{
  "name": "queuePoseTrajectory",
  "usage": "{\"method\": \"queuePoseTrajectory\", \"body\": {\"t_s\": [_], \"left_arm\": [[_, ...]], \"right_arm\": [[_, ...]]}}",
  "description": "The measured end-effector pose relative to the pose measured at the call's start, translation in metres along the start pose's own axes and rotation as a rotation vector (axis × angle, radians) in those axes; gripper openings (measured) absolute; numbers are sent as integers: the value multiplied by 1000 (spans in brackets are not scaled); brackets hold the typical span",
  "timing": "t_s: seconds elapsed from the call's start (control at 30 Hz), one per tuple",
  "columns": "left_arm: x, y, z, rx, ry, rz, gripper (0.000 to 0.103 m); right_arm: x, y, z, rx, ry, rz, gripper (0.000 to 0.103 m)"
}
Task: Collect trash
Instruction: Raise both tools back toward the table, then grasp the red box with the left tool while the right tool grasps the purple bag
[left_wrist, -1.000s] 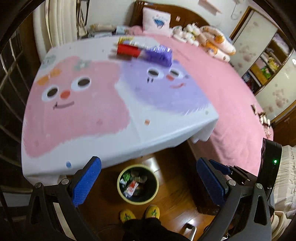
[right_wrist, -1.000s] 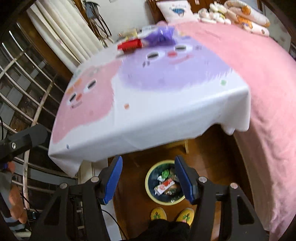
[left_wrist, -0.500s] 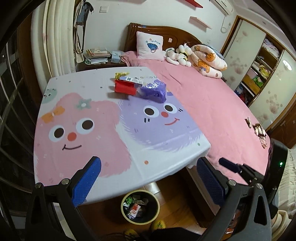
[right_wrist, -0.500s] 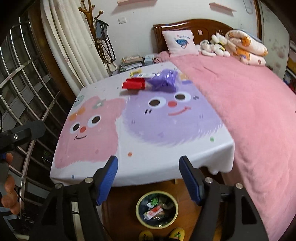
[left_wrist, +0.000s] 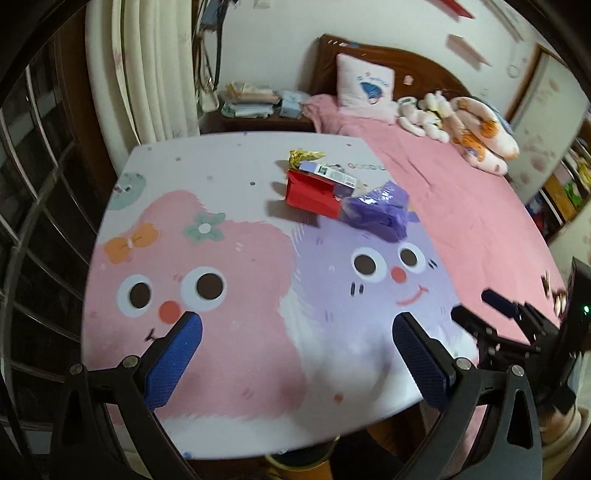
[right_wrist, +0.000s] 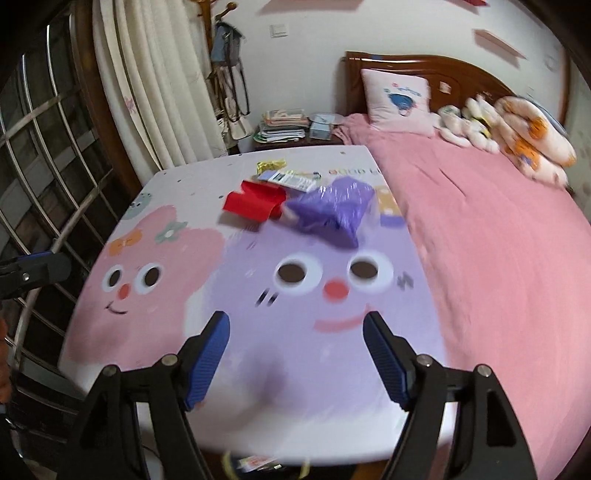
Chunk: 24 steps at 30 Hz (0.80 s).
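Facing the tabletop (left_wrist: 207, 398), I hold both tongs spread and empty: left tongs (left_wrist: 295, 354), right tongs (right_wrist: 295, 354), whose jaws have just been opening with nothing between them. The trash lies well ahead at the far side: a red box (right_wrist: 255, 204), its long axis across my view, touching a crumpled purple bag (right_wrist: 334, 214), with a printed carton (right_wrist: 290, 181) and gold wrapper (right_wrist: 271, 165) behind. The purple bag sits nearly straight ahead of my right tongs, so I judge that hand the better placed.

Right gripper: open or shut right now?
Open. The right gripper has just been opening; its blue pads stand wide apart, nothing between them.
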<state>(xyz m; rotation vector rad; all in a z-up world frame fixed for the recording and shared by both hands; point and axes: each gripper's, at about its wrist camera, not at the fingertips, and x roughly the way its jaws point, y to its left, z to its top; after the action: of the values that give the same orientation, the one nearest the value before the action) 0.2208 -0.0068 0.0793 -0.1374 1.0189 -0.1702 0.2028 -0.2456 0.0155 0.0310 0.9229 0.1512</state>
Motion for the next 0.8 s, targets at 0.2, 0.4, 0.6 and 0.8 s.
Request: {"method": "queuePoseTrajectory", "body": {"t_s": [0.2,0.4,0.6,0.8], "left_arm": [[72,-15,48,-137,62,54,102],[133,-35,82,-208,114,80,102],[175,-38,100,-257,165,128,102],[199,-30,108,-340,189,157,102]], "right_arm": [[77,-50,69,-214,29,17,82],[149,-78,114,-408,81,138,88],[200,-75,123,-553,140,296,89],[227,-57,110,-725,186,356,89]]}}
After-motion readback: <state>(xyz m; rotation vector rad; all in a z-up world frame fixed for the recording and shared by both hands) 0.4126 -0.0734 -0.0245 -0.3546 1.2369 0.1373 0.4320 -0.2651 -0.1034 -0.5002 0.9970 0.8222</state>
